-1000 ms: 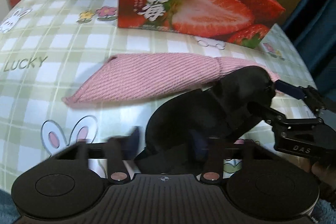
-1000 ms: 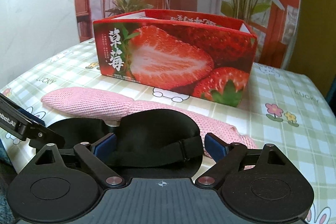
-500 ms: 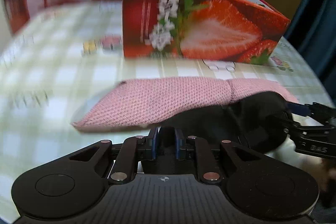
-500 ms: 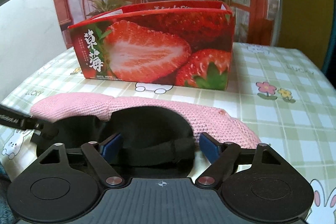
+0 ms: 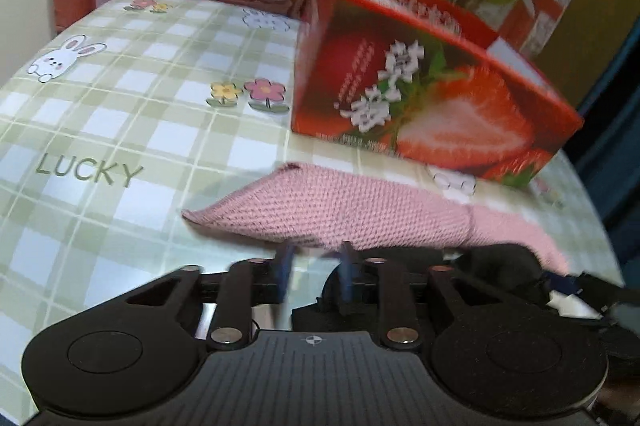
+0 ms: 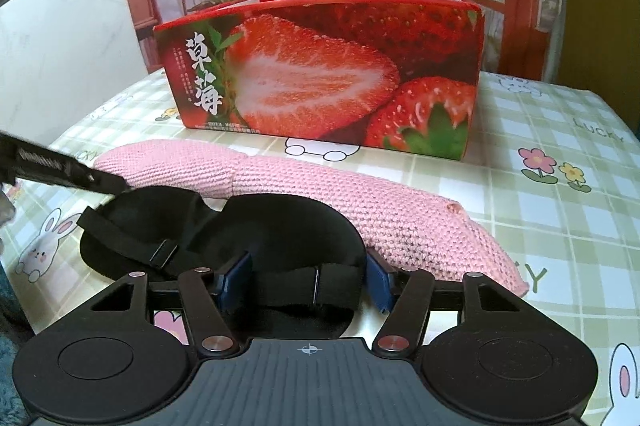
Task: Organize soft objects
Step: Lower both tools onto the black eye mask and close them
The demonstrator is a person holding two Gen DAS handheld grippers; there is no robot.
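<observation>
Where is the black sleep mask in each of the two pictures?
Left wrist view: the black sleep mask lies low on the right, just under the pink knitted cloth.
Right wrist view: it fills the lower middle, in front of that cloth.
Shared landmark: the strawberry box stands behind the cloth in both.

Blurred left claw (image 5: 314, 276) fingers; box (image 5: 424, 98) contents mostly hidden.
</observation>
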